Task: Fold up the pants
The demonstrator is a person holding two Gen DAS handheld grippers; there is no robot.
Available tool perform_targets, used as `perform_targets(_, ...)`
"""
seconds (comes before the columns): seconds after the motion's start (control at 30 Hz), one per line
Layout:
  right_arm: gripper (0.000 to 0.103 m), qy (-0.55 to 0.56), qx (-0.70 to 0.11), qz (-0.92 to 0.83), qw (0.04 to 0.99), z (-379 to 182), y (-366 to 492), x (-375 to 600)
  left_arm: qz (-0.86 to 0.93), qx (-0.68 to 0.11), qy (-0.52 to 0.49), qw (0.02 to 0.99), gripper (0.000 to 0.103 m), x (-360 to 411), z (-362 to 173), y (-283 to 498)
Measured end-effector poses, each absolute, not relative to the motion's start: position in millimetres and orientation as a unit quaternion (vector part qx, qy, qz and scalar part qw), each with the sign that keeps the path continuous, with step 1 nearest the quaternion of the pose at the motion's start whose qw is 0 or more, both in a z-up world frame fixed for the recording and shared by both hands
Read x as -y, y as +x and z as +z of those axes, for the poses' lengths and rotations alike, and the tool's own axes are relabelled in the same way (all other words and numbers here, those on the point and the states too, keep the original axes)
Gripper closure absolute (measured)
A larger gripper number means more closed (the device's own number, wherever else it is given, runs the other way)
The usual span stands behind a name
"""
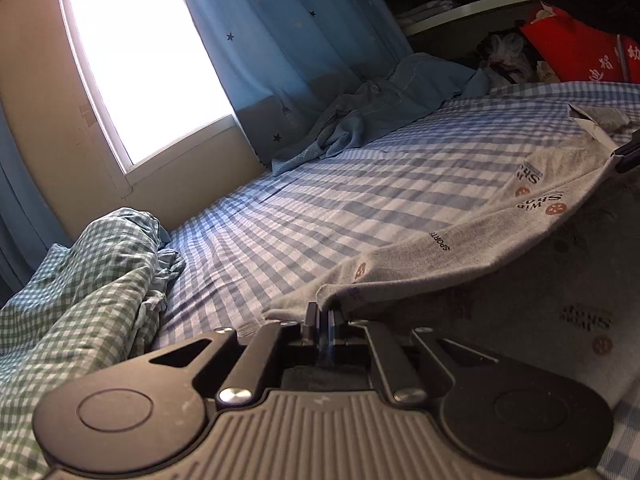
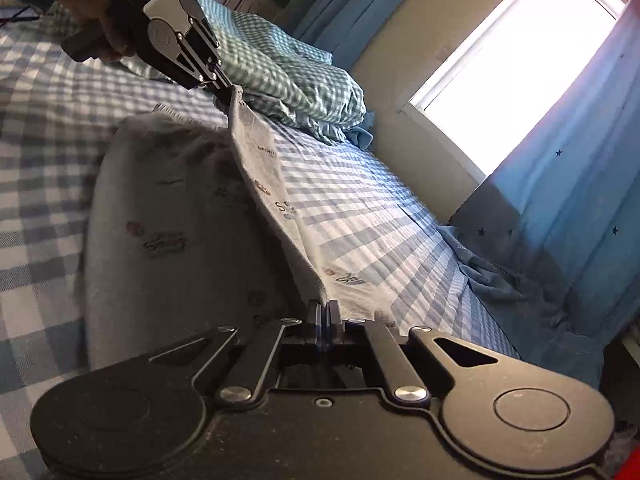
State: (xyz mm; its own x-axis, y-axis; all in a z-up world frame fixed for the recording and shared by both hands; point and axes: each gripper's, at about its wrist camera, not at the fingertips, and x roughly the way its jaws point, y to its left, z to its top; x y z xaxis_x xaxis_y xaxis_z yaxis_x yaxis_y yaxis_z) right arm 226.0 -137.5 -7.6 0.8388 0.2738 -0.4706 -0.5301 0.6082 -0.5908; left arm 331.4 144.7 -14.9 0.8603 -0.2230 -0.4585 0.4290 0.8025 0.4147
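The grey printed pants lie on the blue checked bed sheet, with one long edge lifted and stretched between my two grippers. My left gripper is shut on one end of that edge. My right gripper is shut on the other end. The pants hang below the taut edge in the right wrist view, where the left gripper shows at the far end, held by a hand. The right gripper's tip shows at the right edge of the left wrist view.
A green checked quilt is bunched at one end of the bed and also shows in the right wrist view. A blue garment lies by the star-printed curtain below the window. Shelves with clutter stand beyond.
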Motion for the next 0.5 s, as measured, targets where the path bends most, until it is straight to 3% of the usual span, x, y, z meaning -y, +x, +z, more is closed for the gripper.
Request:
perform_targets(0.2,0.103,-0.399,-0.171,0.204,0.878,-42.5,203.3,120.5,-0.164,-0.198,0.317,0.913,0.1,-144.5,-50.3,307.1)
perform_targets(0.5,0.103,-0.404,-0.174,0.219,0.871,-31.5,173.7,106.5,-0.159,-0.177,0.346,0.908,0.101,-167.2,-41.9,277.3)
